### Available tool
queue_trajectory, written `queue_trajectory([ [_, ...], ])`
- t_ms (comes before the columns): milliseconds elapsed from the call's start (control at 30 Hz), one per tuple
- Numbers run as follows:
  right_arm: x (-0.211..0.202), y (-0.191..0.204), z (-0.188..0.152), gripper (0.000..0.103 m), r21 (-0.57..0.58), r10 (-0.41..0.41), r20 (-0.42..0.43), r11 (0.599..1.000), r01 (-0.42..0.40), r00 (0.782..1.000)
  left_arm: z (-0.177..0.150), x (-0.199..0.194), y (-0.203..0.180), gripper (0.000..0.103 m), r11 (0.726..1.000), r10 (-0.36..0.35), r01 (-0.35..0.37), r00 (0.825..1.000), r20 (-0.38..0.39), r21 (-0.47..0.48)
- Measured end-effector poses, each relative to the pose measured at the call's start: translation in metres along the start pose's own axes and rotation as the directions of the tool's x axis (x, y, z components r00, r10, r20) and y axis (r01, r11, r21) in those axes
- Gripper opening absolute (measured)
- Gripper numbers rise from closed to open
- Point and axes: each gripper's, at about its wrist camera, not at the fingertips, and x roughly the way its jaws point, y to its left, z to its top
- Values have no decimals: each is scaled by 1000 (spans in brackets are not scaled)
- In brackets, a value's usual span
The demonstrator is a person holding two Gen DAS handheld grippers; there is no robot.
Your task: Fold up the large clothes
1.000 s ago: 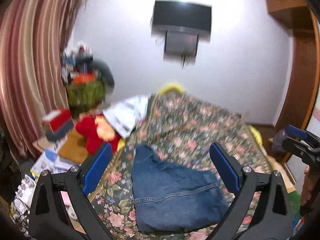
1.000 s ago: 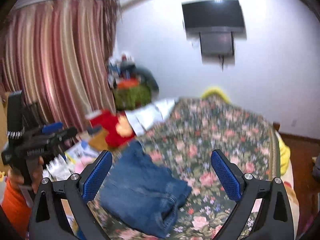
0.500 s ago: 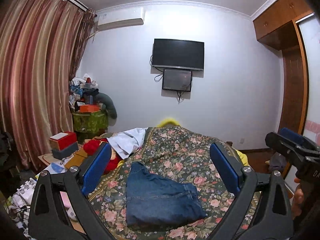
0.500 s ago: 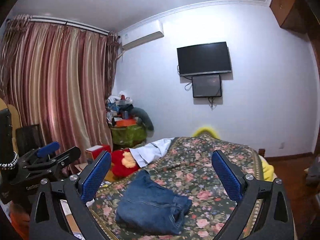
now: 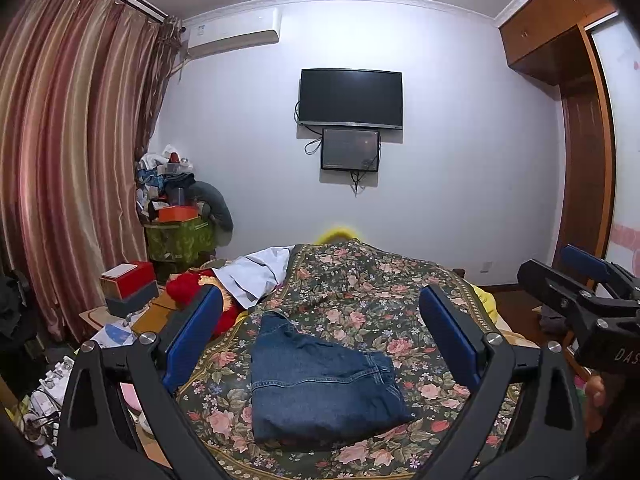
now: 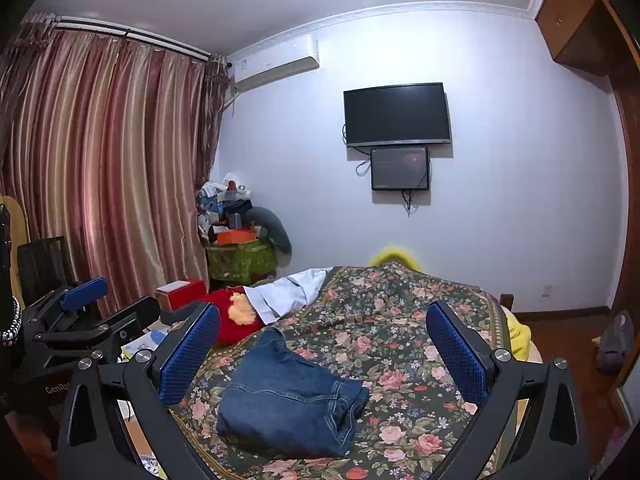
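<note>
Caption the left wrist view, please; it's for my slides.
Open left gripper above folded blue denim jeans on a floral bedspread, open right gripper alongside.

Black gripper frames (image 5: 320, 340) with silver screws, blue-padded fingers (image 6: 188, 354), and perhaps an orange sleeve.

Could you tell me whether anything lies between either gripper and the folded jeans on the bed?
Nothing visible does. The folded jeans lie alone on the floral bedspread, with both the open left gripper and open right gripper above and clear of them.
</note>
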Motion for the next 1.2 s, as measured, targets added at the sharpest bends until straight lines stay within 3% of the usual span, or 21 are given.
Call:
queue_trajectory([
  [1200, 3, 9, -2, 103, 10, -6, -19, 1000, 6, 1000, -2, 4, -4, 100, 999, 13, -14, 1000, -22, -47],
])
